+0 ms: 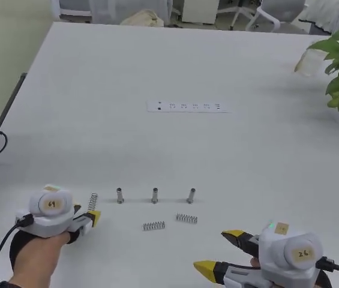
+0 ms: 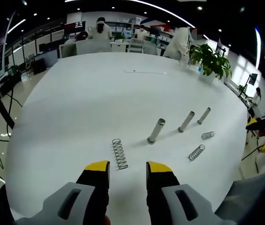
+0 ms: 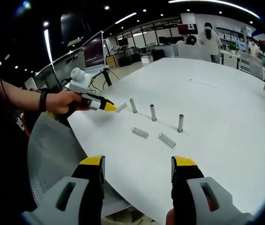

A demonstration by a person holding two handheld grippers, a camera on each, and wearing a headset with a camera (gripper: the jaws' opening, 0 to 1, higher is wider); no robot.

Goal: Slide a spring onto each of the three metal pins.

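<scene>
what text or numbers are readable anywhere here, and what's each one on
"61": round tan sticker on the left gripper
"26": second round tan sticker on the right gripper
white power strip markings: too small to read
small square tag on the right gripper: blurred

Sticker 61 (image 1: 51, 204) on left gripper (image 1: 94, 217), sticker 26 (image 1: 302, 254) on right gripper (image 1: 217, 250)

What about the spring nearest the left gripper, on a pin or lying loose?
Lying loose. The spring lies flat on the table just ahead of the left gripper, beside the nearest pin, which stands bare.
</scene>
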